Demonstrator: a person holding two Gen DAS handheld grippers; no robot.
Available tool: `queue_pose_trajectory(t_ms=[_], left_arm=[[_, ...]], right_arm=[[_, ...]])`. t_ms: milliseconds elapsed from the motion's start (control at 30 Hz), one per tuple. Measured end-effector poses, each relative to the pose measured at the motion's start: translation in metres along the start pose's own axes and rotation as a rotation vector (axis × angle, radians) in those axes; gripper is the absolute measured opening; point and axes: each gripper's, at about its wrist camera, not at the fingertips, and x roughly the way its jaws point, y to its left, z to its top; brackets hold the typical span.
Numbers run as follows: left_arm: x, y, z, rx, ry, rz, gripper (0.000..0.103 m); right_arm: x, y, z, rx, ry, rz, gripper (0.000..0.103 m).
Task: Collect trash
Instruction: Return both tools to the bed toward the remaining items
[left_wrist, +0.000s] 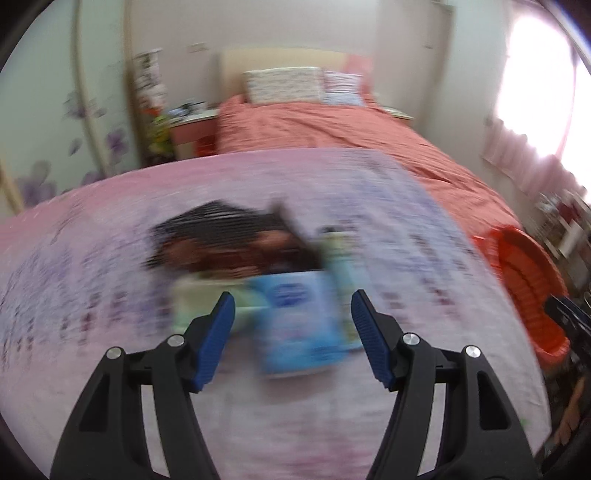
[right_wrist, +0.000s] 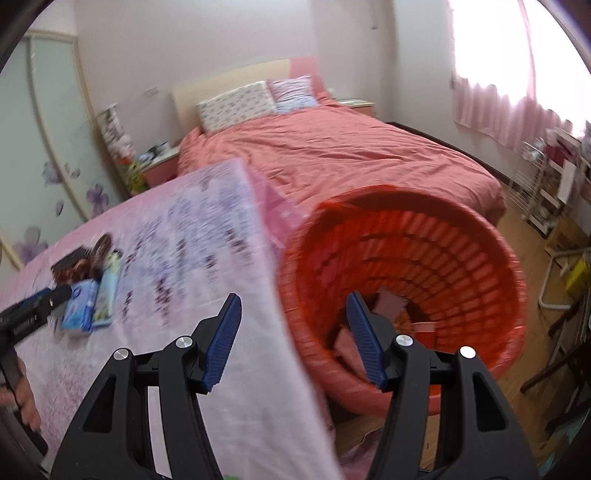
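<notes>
**Ana:** Left wrist view first: what carries the trash?

**Ben:** A counter (left_wrist: 110, 229) under a pink, purple-flowered cloth fills the lower frame. Behind it, upper centre, is a bed (left_wrist: 332, 125) with a salmon cover and two pillows; a bright window sits at the upper right.

**Ana:** And the trash itself?

**Ben:** At centre frame, blurred: a blue packet (left_wrist: 299, 325), a pale green packet (left_wrist: 341, 266) just beside it on the right, and a dark wrapper (left_wrist: 221, 236) above them. The orange basket (left_wrist: 532, 288) stands at the right edge, off the counter.

**Ana:** The tongs?

**Ben:** The left tongs (left_wrist: 293, 339) point down over the blue packet, jaws apart and not touching it. In the right wrist view the right tongs (right_wrist: 293, 339) are also spread, holding nothing, straddling the counter's edge and the basket's rim; paper scraps (right_wrist: 391, 306) lie inside the basket. A hand (right_wrist: 22, 391) grips the other tool at lower left.
</notes>
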Motion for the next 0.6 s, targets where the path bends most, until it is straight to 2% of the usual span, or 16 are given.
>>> queue_pose_trajectory(t_ms=[133, 267, 400, 433, 500, 533, 600], left_arm=[[0.015, 0.044, -0.001, -0.089, 0.041, 0.032, 0.062], [0.030, 0.058, -0.002, -0.123, 0.076, -0.015, 0.053], [0.028, 0.061, -0.005, -0.109, 0.056, -0.061, 0.028], [0.027, 0.061, -0.006, -0.103, 0.051, -0.058, 0.019], [0.020, 0.063, -0.009, -0.083, 0.049, -0.061, 0.009], [0.017, 0.066, -0.012, -0.077, 0.048, -0.048, 0.006], [0.011, 0.077, -0.019, -0.076, 0.050, -0.048, 0.006]], right_arm=[[0.006, 0.029, -0.005, -0.048, 0.026, 0.026, 0.060], [0.009, 0.053, -0.009, -0.083, 0.042, 0.042, 0.060], [0.013, 0.074, -0.010, -0.116, 0.050, 0.051, 0.060], [0.015, 0.080, -0.010, -0.125, 0.053, 0.056, 0.060], [0.017, 0.091, -0.010, -0.137, 0.057, 0.065, 0.060], [0.019, 0.098, -0.010, -0.146, 0.062, 0.075, 0.060], [0.023, 0.110, -0.010, -0.157, 0.066, 0.091, 0.060]])
